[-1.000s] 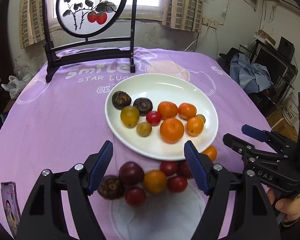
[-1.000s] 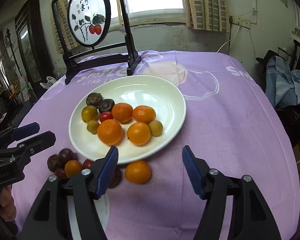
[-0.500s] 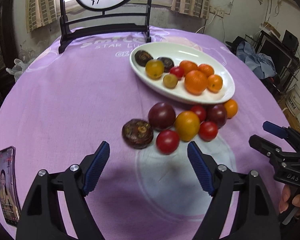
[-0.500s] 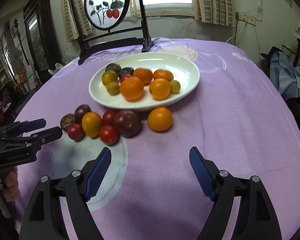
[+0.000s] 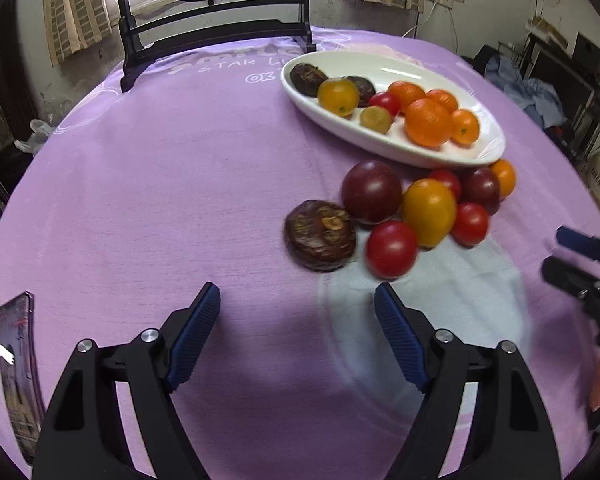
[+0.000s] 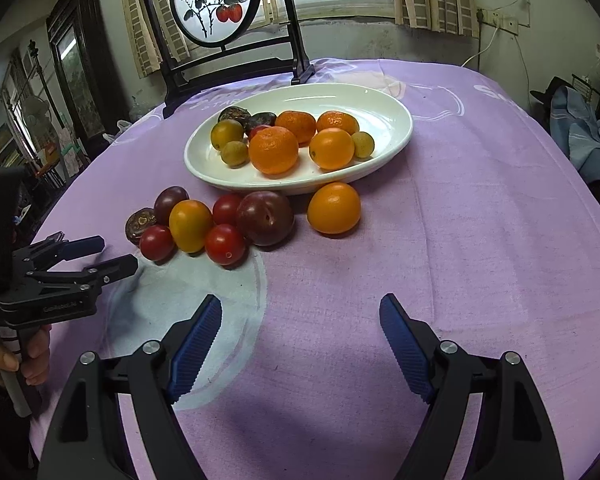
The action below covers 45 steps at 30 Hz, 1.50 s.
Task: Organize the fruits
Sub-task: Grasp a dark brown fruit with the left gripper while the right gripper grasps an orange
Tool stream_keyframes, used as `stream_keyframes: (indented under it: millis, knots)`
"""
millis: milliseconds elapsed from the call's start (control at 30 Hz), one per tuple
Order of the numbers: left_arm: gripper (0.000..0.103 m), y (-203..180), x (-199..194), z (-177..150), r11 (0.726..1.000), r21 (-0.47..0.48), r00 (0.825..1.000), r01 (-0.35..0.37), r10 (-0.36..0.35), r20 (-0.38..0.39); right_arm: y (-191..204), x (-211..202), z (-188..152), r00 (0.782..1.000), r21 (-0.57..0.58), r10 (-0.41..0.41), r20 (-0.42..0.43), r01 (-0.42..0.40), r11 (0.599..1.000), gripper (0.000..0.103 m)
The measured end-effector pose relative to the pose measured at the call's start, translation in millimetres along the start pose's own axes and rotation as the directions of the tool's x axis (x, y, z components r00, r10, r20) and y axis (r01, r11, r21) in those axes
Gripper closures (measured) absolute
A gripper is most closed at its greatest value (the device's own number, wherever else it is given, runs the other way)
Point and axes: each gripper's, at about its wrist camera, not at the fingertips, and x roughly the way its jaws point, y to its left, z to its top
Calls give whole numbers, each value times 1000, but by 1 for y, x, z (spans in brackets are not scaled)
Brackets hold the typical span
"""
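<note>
A white oval plate (image 5: 380, 144) (image 6: 396, 120) on the purple cloth holds oranges, small tomatoes and dark fruits. In front of it lies a loose cluster: a brown rough fruit (image 5: 320, 236), a dark plum (image 5: 372, 192), a yellow tomato (image 5: 428, 212) and red cherry tomatoes (image 5: 392, 250). An orange fruit (image 6: 334, 208) sits apart by the plate's rim. My left gripper (image 5: 296, 292) (image 6: 116, 254) hovers just short of the brown fruit, its jaws closing a little with nothing between them. My right gripper (image 6: 300, 304) (image 5: 556, 250) stands open and empty, short of the orange fruit.
A black stand with a round painted panel (image 6: 216, 4) rises behind the plate. A phone-like card (image 5: 18, 360) lies at the table's left edge. Clothes and shelves (image 6: 580, 132) crowd the room to the right. A hand (image 6: 32, 352) holds the left gripper's handle.
Both grippers have sunk toward the cloth and drawn back from the plate. The loose cluster now lies ahead of the left fingers instead of between them. The right jaws have widened.
</note>
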Motion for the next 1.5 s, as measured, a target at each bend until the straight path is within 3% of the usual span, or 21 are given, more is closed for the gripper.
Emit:
stream_keyframes:
  millis: [333, 367, 433, 533, 633, 833, 1000, 1500]
  knots:
    - [33, 0, 21, 25, 1000, 4, 1000, -2, 2, -18, 3, 3, -1, 1000, -5, 26, -7, -26, 1000, 21]
    - [36, -1, 23, 28, 1000, -2, 1000, 6, -6, -14, 3, 4, -1, 1000, -1, 28, -8, -28, 1000, 21]
    - [62, 0, 24, 33, 1000, -16, 1000, 14, -14, -7, 2, 4, -1, 1000, 5, 27, -9, -27, 1000, 21]
    - [63, -2, 24, 33, 1000, -17, 1000, 4, -4, -1, 0, 4, 0, 1000, 14, 23, -10, -23, 1000, 21]
    - [63, 0, 16, 29, 998, -57, 999, 38, -38, -4, -1, 4, 2, 1000, 11, 6, -12, -6, 1000, 21]
    - [62, 1, -22, 26, 983, -138, 990, 124, -112, 89, -6, 21, 12, 989, -27, -129, -67, 128, 991, 21]
    - [62, -6, -21, 19, 977, -139, 984, 162, -150, 94, -13, 39, 18, 980, -52, -174, -94, 169, 984, 21]
    - [62, -9, -12, 13, 981, -104, 985, 166, -160, 69, -6, 60, 47, 975, -186, -201, -91, 181, 966, 20]
